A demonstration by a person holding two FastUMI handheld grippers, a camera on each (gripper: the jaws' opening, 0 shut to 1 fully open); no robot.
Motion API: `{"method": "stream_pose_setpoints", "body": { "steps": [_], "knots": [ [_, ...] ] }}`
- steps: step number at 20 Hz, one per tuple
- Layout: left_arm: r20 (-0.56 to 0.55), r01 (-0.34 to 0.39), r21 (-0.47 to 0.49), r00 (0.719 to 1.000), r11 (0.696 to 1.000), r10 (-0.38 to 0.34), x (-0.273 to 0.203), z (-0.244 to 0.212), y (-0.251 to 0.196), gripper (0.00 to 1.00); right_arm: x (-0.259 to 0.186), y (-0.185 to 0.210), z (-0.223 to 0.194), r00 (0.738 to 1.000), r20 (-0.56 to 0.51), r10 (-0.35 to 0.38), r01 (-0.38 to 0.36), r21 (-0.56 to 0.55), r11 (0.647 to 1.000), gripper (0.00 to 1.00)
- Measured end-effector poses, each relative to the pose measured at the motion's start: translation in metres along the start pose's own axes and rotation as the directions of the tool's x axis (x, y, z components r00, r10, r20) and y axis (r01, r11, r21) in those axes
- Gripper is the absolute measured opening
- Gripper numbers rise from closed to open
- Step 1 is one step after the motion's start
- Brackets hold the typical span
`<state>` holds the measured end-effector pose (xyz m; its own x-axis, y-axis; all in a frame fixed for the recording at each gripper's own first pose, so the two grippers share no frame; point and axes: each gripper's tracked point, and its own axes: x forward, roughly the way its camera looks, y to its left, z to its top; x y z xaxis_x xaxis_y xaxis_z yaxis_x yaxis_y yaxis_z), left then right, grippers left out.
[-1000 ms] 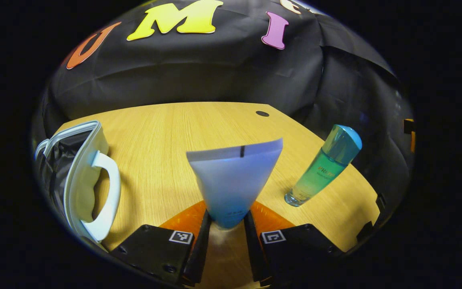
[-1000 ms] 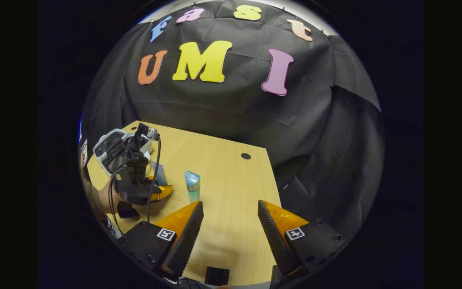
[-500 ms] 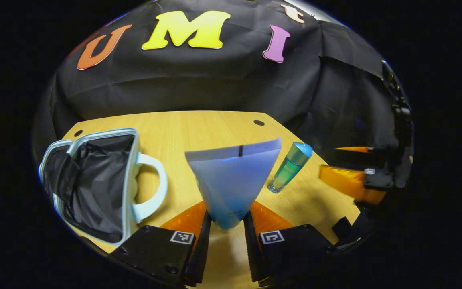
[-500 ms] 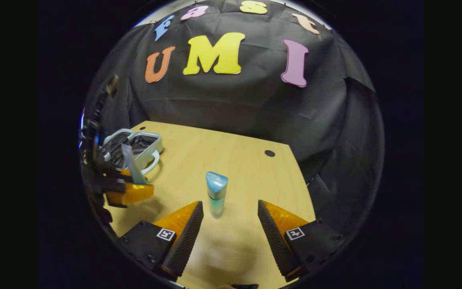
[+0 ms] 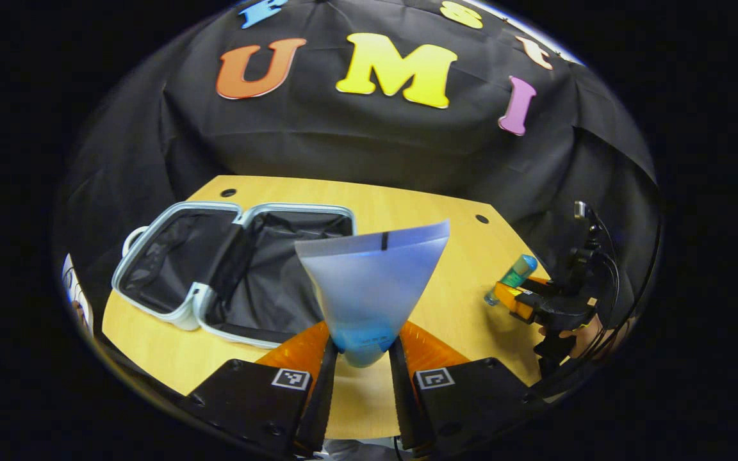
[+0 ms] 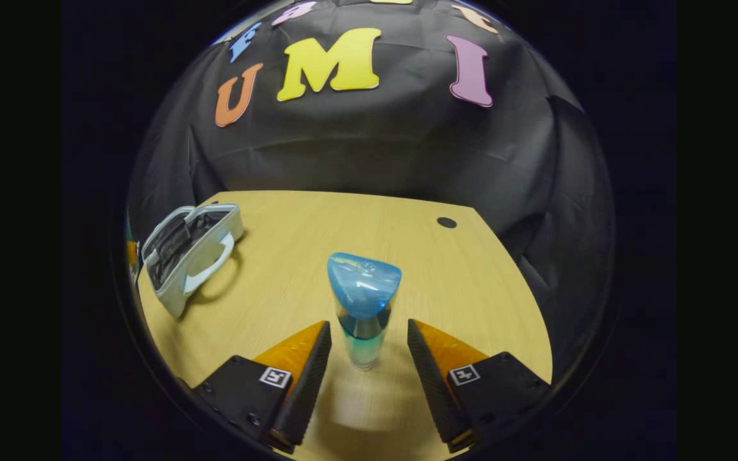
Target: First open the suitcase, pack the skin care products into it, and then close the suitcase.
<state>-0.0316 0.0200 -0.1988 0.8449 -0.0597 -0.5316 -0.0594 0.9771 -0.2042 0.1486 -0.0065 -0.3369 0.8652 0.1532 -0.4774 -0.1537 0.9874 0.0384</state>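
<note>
Left hand-held gripper [image 5: 361,358]: clamped on the tube [image 5: 372,282], held above the counter [image 5: 452,282] beside the suitcase.
Right hand-held gripper [image 6: 364,358]: fingers spread, bottle [image 6: 364,307] upright between them, untouched.
Suitcase [image 5: 234,269]: lying open at the counter's left side.

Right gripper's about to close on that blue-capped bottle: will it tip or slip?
The bottle stands upright, tall on a narrow base, so an off-centre nudge could probably tip it. Its body looks smooth and glassy, likely slippery. The right gripper is open around it; closing low seems safer.
</note>
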Motion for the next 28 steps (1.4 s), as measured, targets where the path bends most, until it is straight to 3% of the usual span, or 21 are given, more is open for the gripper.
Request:
{"method": "stream_pose_setpoints", "body": {
  "steps": [4,5,7,11,17,20,25,28],
  "knots": [
    [0.001,-0.047,-0.041,0.999,0.998,0.047,-0.012,0.012,0.032,0.46,0.008,0.005,0.001,1.000,0.002,-0.022,0.022,-0.008,1.000,0.60],
    [0.000,-0.051,-0.047,0.999,0.998,0.051,-0.011,0.012,0.039,0.46,0.008,0.007,0.000,1.000,0.007,-0.023,0.023,-0.007,1.000,0.50],
    [-0.002,-0.055,-0.046,0.998,0.997,0.055,-0.009,0.015,0.049,0.46,0.009,0.009,0.002,0.999,0.005,-0.032,0.032,-0.003,0.999,0.40],
    [-0.037,-0.050,-0.025,0.998,0.998,0.049,0.003,0.016,0.067,0.46,0.000,0.014,0.001,0.999,-0.028,-0.047,0.047,-0.001,0.999,0.34],
    [-0.146,-0.012,0.013,0.989,1.000,0.013,0.041,0.008,0.090,0.46,-0.046,0.030,0.013,0.998,-0.033,-0.048,0.048,0.012,0.999,0.36],
    [-0.250,-0.022,0.042,0.968,0.999,0.032,0.069,-0.007,0.109,0.46,-0.076,0.050,0.022,0.999,-0.037,-0.037,0.038,0.018,0.999,0.34],
    [-0.454,-0.003,0.023,0.891,1.000,0.013,0.110,-0.041,0.124,0.46,-0.117,0.081,0.048,0.999,-0.004,-0.040,0.040,0.027,0.999,0.36],
    [-0.511,0.001,0.030,0.860,1.000,0.014,0.129,-0.052,0.133,0.46,-0.131,0.096,0.061,0.999,0.013,-0.050,0.050,0.050,0.998,0.36]
  ]
}}
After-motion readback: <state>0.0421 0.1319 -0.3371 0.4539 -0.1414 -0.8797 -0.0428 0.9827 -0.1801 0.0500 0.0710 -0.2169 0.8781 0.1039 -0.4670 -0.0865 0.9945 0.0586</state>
